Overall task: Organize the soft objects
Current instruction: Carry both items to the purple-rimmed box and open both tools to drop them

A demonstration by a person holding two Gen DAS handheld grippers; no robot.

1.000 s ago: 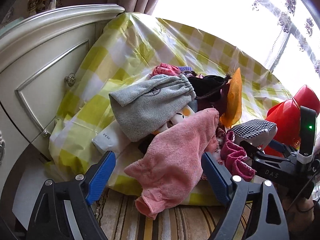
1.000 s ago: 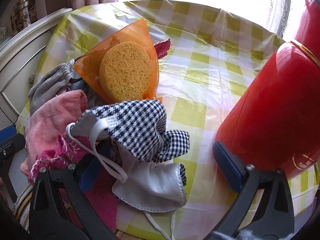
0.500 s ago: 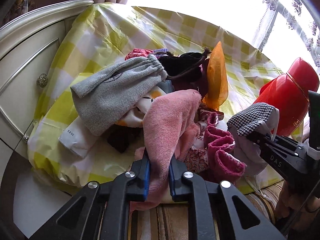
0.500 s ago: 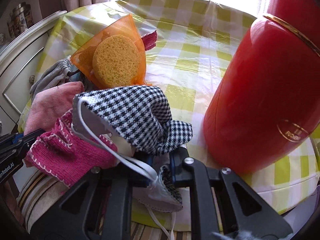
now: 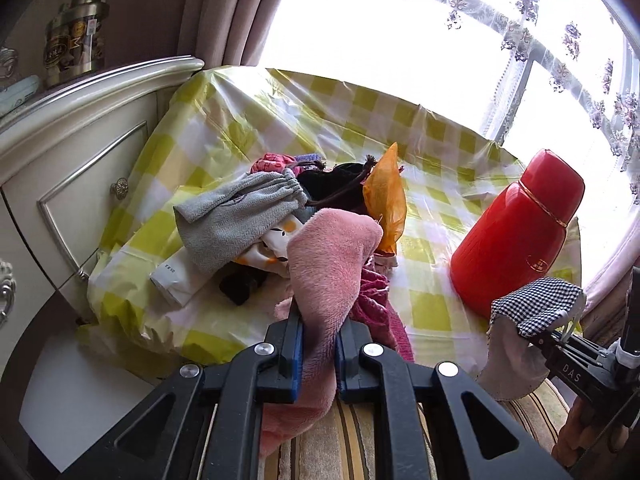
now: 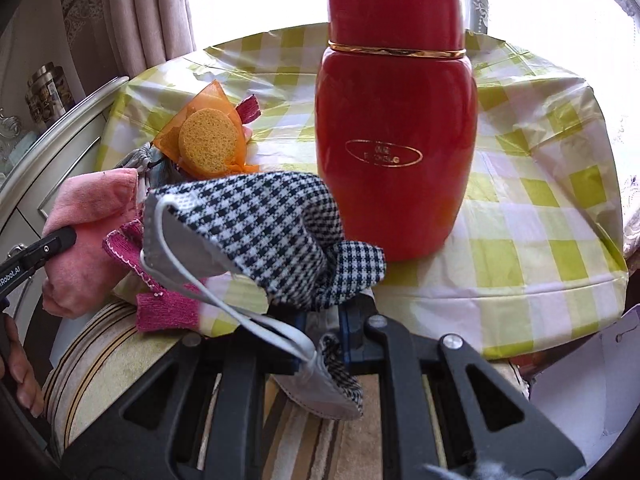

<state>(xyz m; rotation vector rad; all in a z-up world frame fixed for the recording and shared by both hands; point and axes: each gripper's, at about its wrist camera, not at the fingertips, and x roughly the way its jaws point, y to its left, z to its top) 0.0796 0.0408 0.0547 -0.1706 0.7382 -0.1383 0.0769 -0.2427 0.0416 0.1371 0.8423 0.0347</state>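
Right wrist only: yellow sponge (image 6: 207, 141).

Your left claw (image 5: 317, 350), wide open a second ago, has clamped the fluffy pink towel (image 5: 332, 268) and pulled it up off the pile. Your right claw (image 6: 320, 334) has likewise closed on the black-and-white checked face mask (image 6: 260, 228), lifting it clear of the bench.

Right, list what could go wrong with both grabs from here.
The pink towel in the left gripper still touches the magenta knit and might drag it off the table edge. The checked mask in the right gripper hangs close to the red flask; a swing could knock it.
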